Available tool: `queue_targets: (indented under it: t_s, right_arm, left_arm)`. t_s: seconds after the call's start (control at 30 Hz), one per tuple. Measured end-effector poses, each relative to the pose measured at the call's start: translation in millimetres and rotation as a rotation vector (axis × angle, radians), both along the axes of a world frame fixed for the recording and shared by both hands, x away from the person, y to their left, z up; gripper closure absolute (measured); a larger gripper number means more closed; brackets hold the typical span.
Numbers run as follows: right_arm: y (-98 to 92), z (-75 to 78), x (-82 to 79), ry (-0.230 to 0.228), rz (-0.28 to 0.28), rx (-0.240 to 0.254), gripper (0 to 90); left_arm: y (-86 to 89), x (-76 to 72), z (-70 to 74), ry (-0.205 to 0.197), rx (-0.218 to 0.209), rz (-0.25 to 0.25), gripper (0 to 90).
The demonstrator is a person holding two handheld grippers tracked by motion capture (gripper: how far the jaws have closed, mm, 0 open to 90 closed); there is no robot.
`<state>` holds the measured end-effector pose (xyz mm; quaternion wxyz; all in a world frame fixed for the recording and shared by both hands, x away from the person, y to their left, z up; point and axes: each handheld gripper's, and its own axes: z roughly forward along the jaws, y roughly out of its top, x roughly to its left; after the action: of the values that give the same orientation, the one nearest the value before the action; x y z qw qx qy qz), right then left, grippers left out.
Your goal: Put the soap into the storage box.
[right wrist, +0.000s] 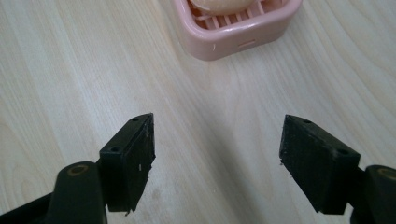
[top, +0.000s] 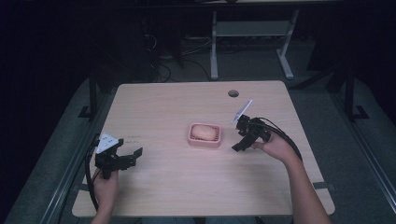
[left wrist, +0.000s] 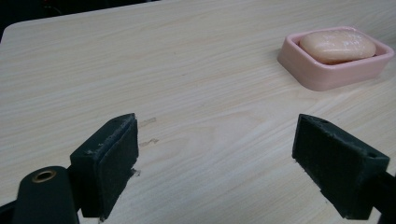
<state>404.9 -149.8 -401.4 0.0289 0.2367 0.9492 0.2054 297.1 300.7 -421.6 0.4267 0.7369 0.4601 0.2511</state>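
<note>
Spread fingers (right wrist: 308,163), soap dish (right wrist: 233,28) beyond

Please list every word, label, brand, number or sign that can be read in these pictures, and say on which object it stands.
None can be read.
The soap and the pink soap dish carry no legible marking.
The table bears faint marks near the left claw, too small and blurred to read.
</note>
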Motion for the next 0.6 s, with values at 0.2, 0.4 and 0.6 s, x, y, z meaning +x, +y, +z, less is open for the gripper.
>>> queue_targets:
  t_s: [0.2, 0.4, 0.6]
  right_arm:
    - [-8.3, -5.6, -4.7, 0.014, -0.02, -0.005, 26.2]
    - [-15.7, -10.2, -10.3, 0.011, -0.031, 0.011, 26.2]
    - [-20.2, -12.8, -17.6, 0.0, -0.032, 0.005, 26.2]
  left_arm:
    - [-0.1, 0.0, -0.1, 0.0, 0.0, 0.0, 14.2]
    - [-0.4, 0.0, -0.3, -0.001, -0.003, -0.002, 14.2]
    - [-0.7, 0.2, -0.3, -0.002, 0.0, -0.01, 14.2]
